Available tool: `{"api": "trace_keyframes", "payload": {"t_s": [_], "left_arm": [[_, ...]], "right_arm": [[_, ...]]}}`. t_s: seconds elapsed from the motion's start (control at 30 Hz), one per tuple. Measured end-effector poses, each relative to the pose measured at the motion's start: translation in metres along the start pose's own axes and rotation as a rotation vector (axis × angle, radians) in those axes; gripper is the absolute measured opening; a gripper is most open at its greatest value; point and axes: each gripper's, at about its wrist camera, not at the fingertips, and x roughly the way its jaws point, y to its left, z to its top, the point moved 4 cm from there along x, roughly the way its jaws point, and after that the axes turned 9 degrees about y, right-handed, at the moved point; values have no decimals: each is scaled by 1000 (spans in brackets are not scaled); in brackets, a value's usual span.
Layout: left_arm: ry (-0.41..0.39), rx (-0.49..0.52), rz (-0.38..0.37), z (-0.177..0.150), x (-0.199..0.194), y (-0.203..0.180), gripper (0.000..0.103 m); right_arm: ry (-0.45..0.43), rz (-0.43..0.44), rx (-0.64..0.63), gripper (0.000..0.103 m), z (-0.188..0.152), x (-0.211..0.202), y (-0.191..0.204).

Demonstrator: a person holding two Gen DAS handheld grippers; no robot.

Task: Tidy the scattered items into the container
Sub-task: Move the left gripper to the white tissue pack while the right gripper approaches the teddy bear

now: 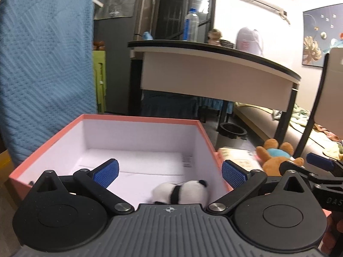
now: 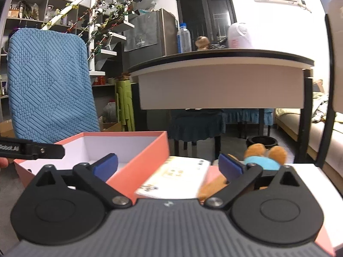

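From the left wrist, the left gripper point(image 1: 170, 172) hangs with jaws spread wide and empty over the pink box point(image 1: 49, 137); a black-and-white plush toy point(image 1: 182, 191) lies on the box's white floor just under and between the fingers. A brown teddy point(image 1: 273, 156) sits outside, to the right. From the right wrist, the right gripper point(image 2: 168, 166) is also spread wide, holding nothing, above a paper packet point(image 2: 178, 177) beside the box point(image 2: 141, 160), the teddy point(image 2: 262, 156) just behind its right finger. Beyond stand a table point(image 2: 223, 81) and a blue chair back point(image 2: 49, 85).
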Motion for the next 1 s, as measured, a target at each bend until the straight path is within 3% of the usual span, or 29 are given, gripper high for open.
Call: {"api": "trace_keyframes", "payload": {"t_s": [0.3,0.7,1.0], "left_arm": [[4,56,-31,-6,12,-40,103],[19,67,-73,-6,16,-56,103],[-6,259,-111,-7,26,-105,103]], "right_arm": [[6,-51,45,103,-11,-21,-42],[-1,-78,124,103,-7,-28,-64],[-28,-124,175,103,-8,-41,-85]]}}
